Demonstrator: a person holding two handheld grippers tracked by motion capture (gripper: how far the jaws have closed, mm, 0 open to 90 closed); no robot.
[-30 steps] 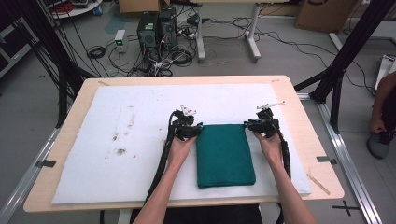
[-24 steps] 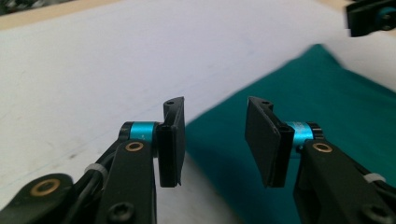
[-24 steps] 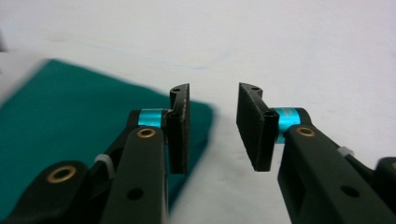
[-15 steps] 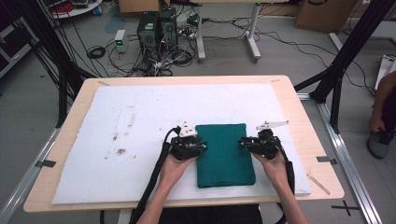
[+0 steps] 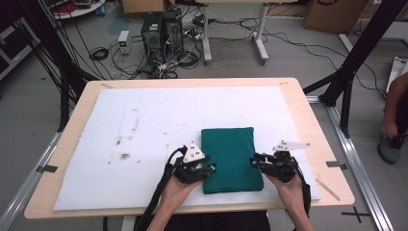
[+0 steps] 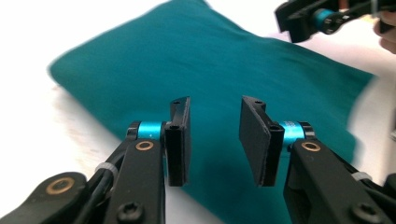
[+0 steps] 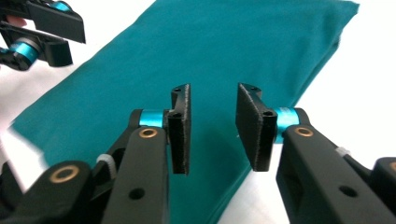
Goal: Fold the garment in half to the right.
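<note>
Green folded cloth [image 5: 231,159], one, two grippers [image 5: 210,168] [image 5: 253,162]

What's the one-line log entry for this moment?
left gripper: open, jaws just opening, nothing between | right gripper: same | folded green cloth: flat on white mat, between grippers

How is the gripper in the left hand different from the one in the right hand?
The left gripper sits at the left edge of the folded green cloth, the right gripper at its right edge. The left one's grey plate looks compact; the right one's stretches out sideways. Both stand open, jaws parted, gripping nothing.
</note>
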